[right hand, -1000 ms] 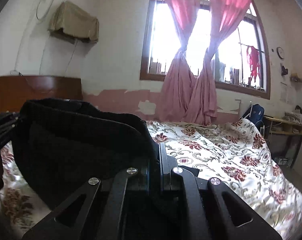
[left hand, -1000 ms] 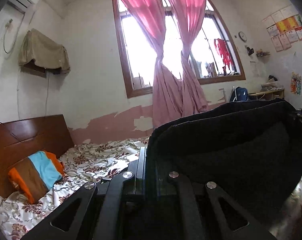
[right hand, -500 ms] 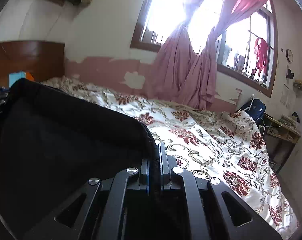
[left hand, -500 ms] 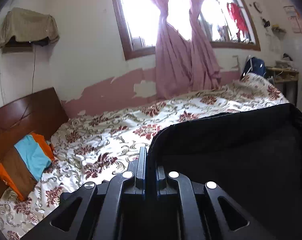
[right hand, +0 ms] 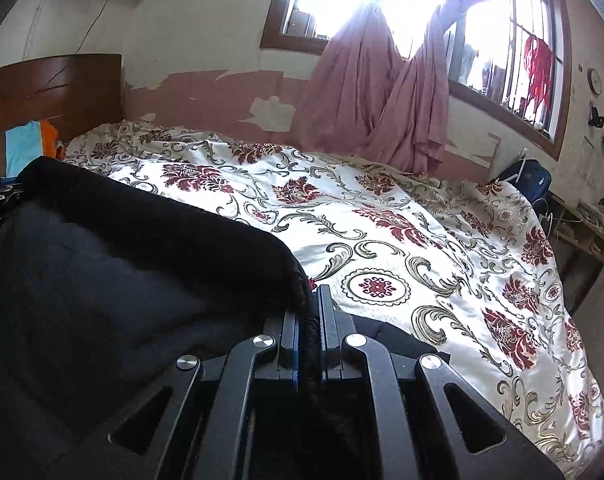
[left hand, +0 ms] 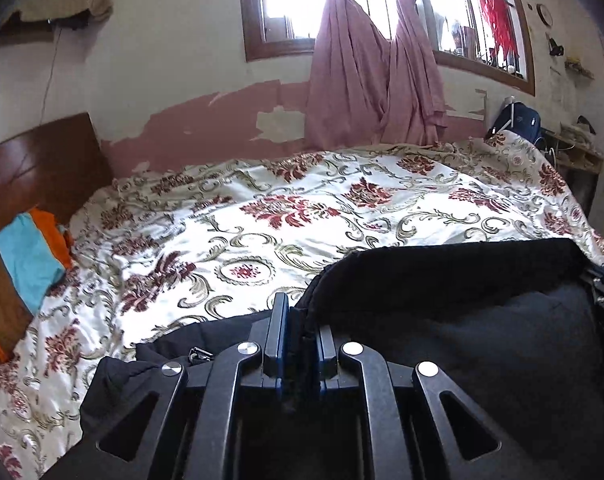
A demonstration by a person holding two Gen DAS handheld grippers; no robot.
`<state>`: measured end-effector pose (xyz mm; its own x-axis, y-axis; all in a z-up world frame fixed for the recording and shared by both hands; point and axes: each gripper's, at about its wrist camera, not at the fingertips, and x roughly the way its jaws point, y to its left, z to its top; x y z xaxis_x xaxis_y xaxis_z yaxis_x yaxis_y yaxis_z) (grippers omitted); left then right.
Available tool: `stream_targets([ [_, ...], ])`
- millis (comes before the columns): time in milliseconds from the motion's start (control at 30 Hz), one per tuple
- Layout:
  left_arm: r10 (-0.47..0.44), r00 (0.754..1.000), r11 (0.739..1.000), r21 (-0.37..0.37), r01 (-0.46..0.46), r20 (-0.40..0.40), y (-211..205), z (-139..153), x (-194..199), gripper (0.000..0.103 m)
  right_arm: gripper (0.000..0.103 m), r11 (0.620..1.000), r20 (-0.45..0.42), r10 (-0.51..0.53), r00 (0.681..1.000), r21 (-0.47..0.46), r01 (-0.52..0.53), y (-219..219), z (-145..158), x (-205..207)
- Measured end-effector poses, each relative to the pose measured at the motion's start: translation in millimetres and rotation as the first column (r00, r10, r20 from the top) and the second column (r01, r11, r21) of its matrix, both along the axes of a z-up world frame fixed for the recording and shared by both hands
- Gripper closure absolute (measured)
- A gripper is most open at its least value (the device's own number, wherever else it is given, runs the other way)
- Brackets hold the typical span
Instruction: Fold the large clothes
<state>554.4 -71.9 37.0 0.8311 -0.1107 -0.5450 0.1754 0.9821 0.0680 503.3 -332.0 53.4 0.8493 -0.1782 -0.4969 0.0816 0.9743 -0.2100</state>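
L gripper (left hand: 300,320) & R gripper (right hand: 308,320) are clamping the black garment (left hand: 462,300) edge over the bed (left hand: 262,220); fold looks mid-way, laying down & smoothing left.

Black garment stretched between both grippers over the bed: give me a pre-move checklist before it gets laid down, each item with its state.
1. Left gripper pinching the black garment: ok, though its jaws have just been opening slightly.
2. Right gripper clamped on the edge: ok.
3. Edge between grippers taut, no sag: ok.
4. Floral bedspread ahead free of objects: ok.
5. Striped pillow clear of the landing area: ok.
6. Lower part of garment lying flat: cannot tell.
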Motion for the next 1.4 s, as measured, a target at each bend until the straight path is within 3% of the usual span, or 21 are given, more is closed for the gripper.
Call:
stream_targets([
  [200, -0.033, 0.998, 0.993, -0.112, 0.026, -0.061, 16, 9, 2, 0.082, 0.090, 0.998, -0.014, 0.027, 1.000, 0.051, -0.026, -12, -1, -2],
  [267, -0.025, 0.999, 0.985, -0.170, 0.018, -0.039, 26, 17, -6, 0.062, 0.073, 0.998, -0.003, 0.035, 0.999, 0.058, -0.035, -13, 1, -6],
  [300, -0.006, 1.000, 0.981, -0.194, 0.002, -0.020, 31, 21, -10, 0.029, 0.048, 0.997, 0.012, 0.040, 0.999, 0.059, -0.040, -13, 3, -11],
  [333, 0.027, 1.000, 0.976, -0.218, -0.024, 0.010, 35, 26, -17, 0.002, 0.030, 0.997, 0.027, 0.048, 0.999, 0.062, -0.049, -14, 6, -14],
  [367, 0.049, 0.998, 0.970, -0.238, -0.038, 0.042, 40, 30, -23, 0.000, 0.026, 0.996, 0.051, 0.062, 0.997, 0.067, -0.066, -14, 9, -21],
  [467, 0.059, 0.993, 0.949, -0.316, -0.025, 0.099, 53, 41, -41, 0.000, 0.025, 0.993, 0.074, 0.085, 0.994, 0.075, -0.090, -12, 16, -33],
  [600, 0.041, 0.996, 0.954, -0.300, -0.015, 0.079, 54, 39, -61, 0.000, 0.018, 0.986, 0.069, 0.121, 0.990, 0.102, -0.128, -10, 18, -55],
  [800, -0.082, 0.982, 0.985, -0.135, 0.106, 0.172, 35, 5, -125, 0.000, 0.014, 0.960, 0.048, 0.244, 0.969, 0.132, -0.248, 4, -2, -111],
  [900, -0.171, 0.973, 0.984, -0.032, 0.178, 0.157, 13, -16, -142, 0.000, 0.014, 0.955, 0.014, 0.280, 0.960, 0.099, -0.280, 12, -19, -124],
  [1000, -0.212, 0.969, 0.977, 0.047, 0.208, 0.127, -8, -32, -141, 0.000, 0.014, 0.957, -0.019, 0.283, 0.959, 0.078, -0.281, 18, -30, -117],
  [1100, -0.196, 0.973, 0.978, 0.099, 0.185, 0.122, -22, -38, -128, 0.000, 0.014, 0.961, -0.023, 0.265, 0.964, 0.081, -0.263, 18, -35, -100],
  [1267, -0.165, 0.981, 0.985, 0.067, 0.159, 0.098, -25, -32, -96, 0.000, 0.014, 0.976, -0.035, 0.203, 0.978, 0.090, -0.200, 14, -36, -64],
  [1400, -0.132, 0.987, 0.987, 0.100, 0.123, 0.096, -32, -32, -76, 0.000, 0.014, 0.983, -0.053, 0.169, 0.984, 0.076, -0.165, 15, -39, -42],
])
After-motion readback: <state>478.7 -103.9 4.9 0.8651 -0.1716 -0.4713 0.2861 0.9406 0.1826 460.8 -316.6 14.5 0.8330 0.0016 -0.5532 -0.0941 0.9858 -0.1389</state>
